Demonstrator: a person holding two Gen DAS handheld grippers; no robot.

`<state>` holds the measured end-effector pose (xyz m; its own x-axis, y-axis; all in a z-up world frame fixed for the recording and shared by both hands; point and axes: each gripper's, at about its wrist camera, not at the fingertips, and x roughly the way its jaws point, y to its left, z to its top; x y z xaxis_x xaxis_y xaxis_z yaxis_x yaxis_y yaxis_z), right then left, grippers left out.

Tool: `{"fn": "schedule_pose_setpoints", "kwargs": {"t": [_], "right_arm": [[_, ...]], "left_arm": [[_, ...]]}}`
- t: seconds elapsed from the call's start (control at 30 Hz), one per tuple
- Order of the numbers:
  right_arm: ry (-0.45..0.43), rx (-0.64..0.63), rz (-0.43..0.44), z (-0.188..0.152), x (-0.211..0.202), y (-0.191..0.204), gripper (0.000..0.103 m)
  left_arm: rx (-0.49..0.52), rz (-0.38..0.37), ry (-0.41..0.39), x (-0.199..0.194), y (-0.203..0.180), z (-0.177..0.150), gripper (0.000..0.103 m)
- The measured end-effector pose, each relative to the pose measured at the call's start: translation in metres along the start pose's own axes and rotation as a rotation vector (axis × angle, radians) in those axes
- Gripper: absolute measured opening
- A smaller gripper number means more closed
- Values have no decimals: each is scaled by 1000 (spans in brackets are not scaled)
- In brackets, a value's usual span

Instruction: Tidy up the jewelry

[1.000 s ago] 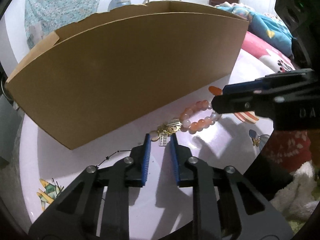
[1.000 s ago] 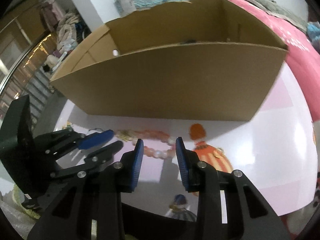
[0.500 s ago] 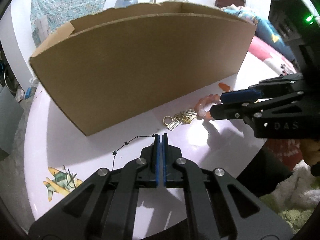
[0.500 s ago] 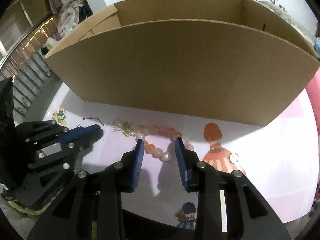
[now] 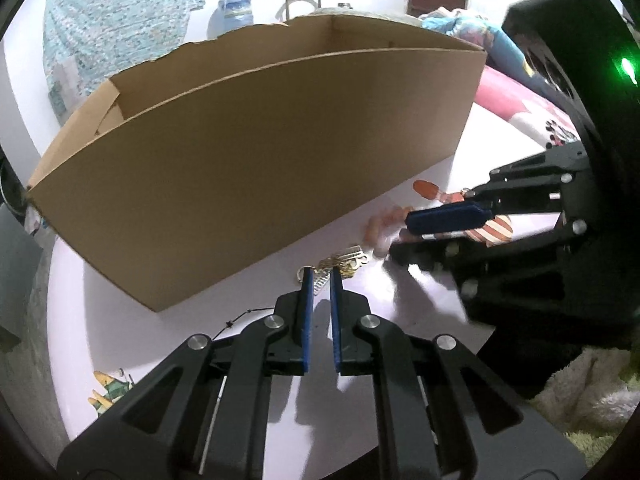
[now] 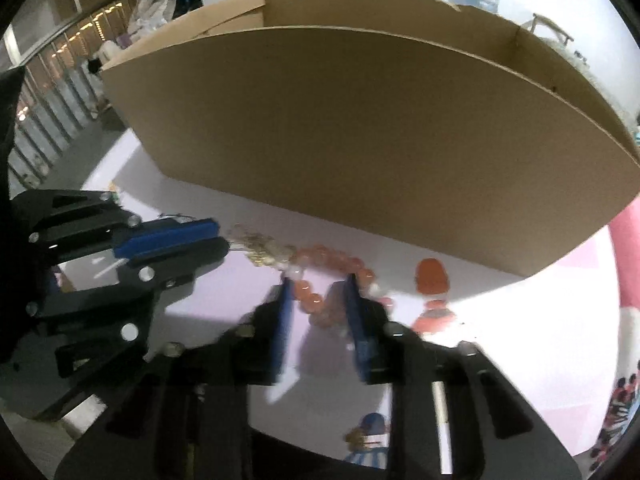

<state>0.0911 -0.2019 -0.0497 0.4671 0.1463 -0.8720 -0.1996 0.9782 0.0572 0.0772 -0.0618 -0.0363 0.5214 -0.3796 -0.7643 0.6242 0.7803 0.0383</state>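
Observation:
An orange and pink bead bracelet [image 6: 332,256] lies on the white table [image 6: 500,340] in front of a cardboard box [image 6: 360,140]. A cluster of gold charms [image 6: 260,248] is at its left end. My right gripper [image 6: 318,280] straddles the near side of the bracelet. Its jaws are closing, with beads between them and a gap still showing. My left gripper [image 5: 321,274] is at the charms [image 5: 344,262]. Its jaws are opening by a narrow slit, and a silver charm lies between the tips. The left wrist view shows the right gripper [image 5: 400,232] over the blurred bracelet [image 5: 384,224].
The open-topped box [image 5: 260,160] spans the table just behind the jewelry. A thin black chain [image 5: 240,318] lies left of my left fingers. Cartoon prints dot the table [image 5: 120,300]. Pink bedding [image 5: 504,96] is at the right and a fluffy rug [image 5: 580,400] lies below the table edge.
My left gripper shut, drew back, then came forward to the charms with a slight gap. My right gripper came down over the bracelet and its jaws narrowed.

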Motion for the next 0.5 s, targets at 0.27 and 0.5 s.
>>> {"fn": "schedule_pose_setpoints", "kwargs": {"t": [0.27,0.5], "right_arm": [[-20,111,45,-1,-3,-29,19],[-64,116,82,-5,-13,-32,19]], "left_arm": [[-2,7,40,10,0,3,7],[28,22,53,13,-4,6,7]]}}
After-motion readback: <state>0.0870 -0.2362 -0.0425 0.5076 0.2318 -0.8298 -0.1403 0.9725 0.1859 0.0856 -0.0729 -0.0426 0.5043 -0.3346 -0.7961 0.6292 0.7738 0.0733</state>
